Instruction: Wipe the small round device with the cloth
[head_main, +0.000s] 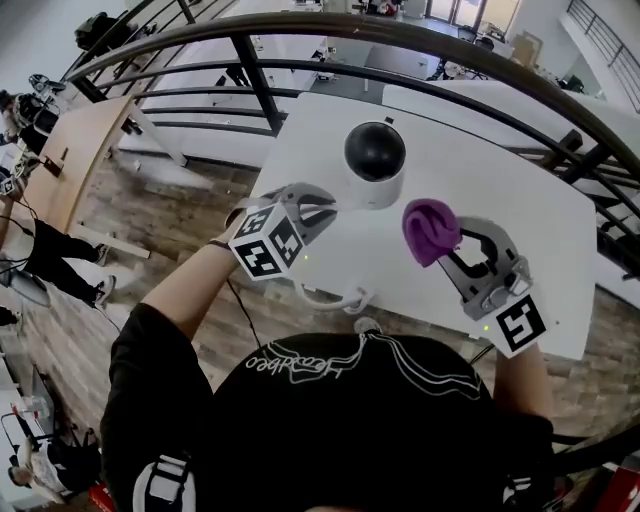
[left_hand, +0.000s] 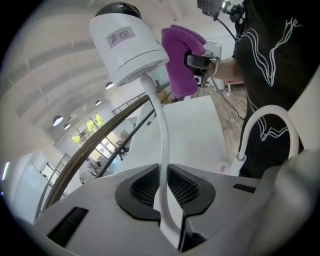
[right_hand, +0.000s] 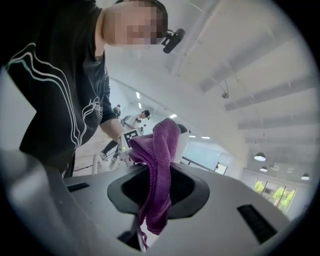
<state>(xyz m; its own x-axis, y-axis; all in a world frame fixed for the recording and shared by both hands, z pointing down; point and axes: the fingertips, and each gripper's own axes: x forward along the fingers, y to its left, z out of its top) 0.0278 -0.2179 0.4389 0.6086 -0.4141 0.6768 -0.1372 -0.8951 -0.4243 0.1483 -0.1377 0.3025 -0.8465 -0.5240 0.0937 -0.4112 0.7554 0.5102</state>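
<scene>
- At the near edge of the table (head_main: 545, 225): left tongs (left_hand: 162, 187) pinched narrow on the thin white cable (left_hand: 162, 145), not on the body it feeds.
- Could tug or tip the round device (head_main: 375, 165) by that smooth, springy cable, or let the cable slide out of so slim a grip.
- Right tongs (right_hand: 157, 187) clamped on the purple cloth (right_hand: 157, 165): soft, fluffy, bunched into a lobe, with a tail hanging below.
- Held near the device's right side, apart from it in the head view. May press too lightly, or pull free from so small a bite.
- Farther, toward the table's far left corner: glossy white drum, shiny black dome, small label on the side. Likely to skid on the slick white top.
</scene>
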